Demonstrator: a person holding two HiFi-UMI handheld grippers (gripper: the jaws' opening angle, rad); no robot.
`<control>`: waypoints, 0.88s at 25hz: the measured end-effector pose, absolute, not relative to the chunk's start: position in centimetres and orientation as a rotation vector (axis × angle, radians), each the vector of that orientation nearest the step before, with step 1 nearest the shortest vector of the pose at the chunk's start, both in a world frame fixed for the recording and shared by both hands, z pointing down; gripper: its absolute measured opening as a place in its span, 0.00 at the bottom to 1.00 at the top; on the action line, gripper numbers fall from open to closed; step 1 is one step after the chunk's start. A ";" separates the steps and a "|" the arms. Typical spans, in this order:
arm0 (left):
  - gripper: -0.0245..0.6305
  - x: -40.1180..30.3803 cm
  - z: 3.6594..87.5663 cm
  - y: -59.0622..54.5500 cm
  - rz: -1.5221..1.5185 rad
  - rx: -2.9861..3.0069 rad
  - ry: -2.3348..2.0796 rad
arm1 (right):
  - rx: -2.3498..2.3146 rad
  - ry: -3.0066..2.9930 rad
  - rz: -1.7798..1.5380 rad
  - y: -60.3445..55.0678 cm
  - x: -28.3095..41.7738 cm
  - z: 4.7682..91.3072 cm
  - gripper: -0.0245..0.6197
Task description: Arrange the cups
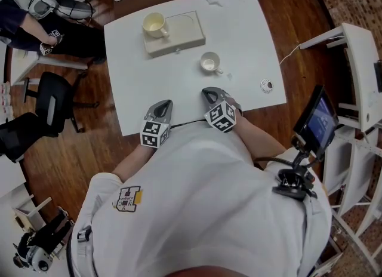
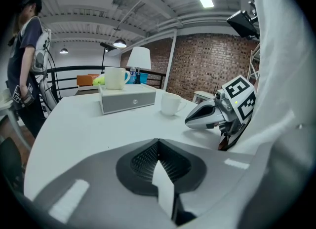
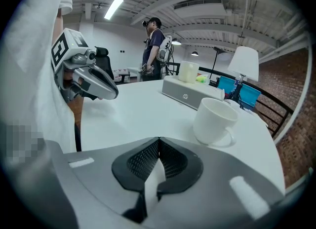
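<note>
**While a cream ceramic mug (image 1: 155, 25) tops a pale grey rectangular box (image 1: 182, 34), a small white ceramic cup (image 1: 209, 62) stands on the white square table (image 1: 149, 91)**

As the head view has it, the mug stands upright on the left end of the box, in the upper middle of the frame, with its handle turned toward the lower right. The small cup stands upright just below and to the right of the box. It does not touch the box, and its handle also points lower right.

Farther right, near the table's right edge, lies a small round silvery object (image 1: 267, 85), too small to identify.

At the table's lower edge the left gripper (image 1: 162, 105) and the right gripper (image 1: 210, 94) sit side by side. Their tips point up the frame toward the cups and are well short of them. In each gripper view the black ribbed pads are pressed together with nothing between them, so both tools are clenched and empty.

Off the table, a person in dark clothing (image 1: 36, 25) is at the upper left. A dark screen on a stand (image 1: 316, 117) is at the right of the frame.
</note>
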State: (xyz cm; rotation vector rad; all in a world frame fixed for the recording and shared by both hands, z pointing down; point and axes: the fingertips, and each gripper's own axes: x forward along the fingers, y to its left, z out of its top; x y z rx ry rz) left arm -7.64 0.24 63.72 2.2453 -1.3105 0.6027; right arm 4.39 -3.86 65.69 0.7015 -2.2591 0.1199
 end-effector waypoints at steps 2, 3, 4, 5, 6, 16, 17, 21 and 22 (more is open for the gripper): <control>0.04 -7.6 63.7 0.2 0.599 2.237 -1.317 | 0.706 -2.260 0.121 -3.9 4.6 65.6 0.04; 0.04 -7.6 63.6 0.2 0.600 2.235 -1.318 | 0.708 -2.260 0.123 -3.9 4.7 65.6 0.04; 0.04 -7.5 63.6 0.2 0.601 2.235 -1.317 | 0.709 -2.261 0.124 -4.0 4.8 65.6 0.04; 0.04 -7.3 63.6 0.1 0.603 2.237 -1.315 | 0.711 -2.262 0.126 -4.0 4.8 65.5 0.04; 0.04 -7.2 63.6 0.1 0.604 2.239 -1.313 | 0.712 -2.262 0.128 -4.0 4.9 65.5 0.04; 0.04 -4.9 63.9 -0.3 0.620 2.226 -1.302 | 0.857 -2.251 0.123 -5.9 8.9 64.7 0.04; 0.04 -4.5 63.9 -0.4 0.622 2.224 -1.302 | 0.905 -2.249 0.117 -6.6 9.9 64.3 0.04; 0.04 -2.8 64.2 -0.7 0.633 2.213 -1.304 | 1.059 -2.277 0.096 -9.8 13.5 62.1 0.05; 0.04 -2.4 64.3 -0.8 0.639 2.207 -1.307 | 1.061 -2.293 0.079 -10.6 13.9 61.6 0.07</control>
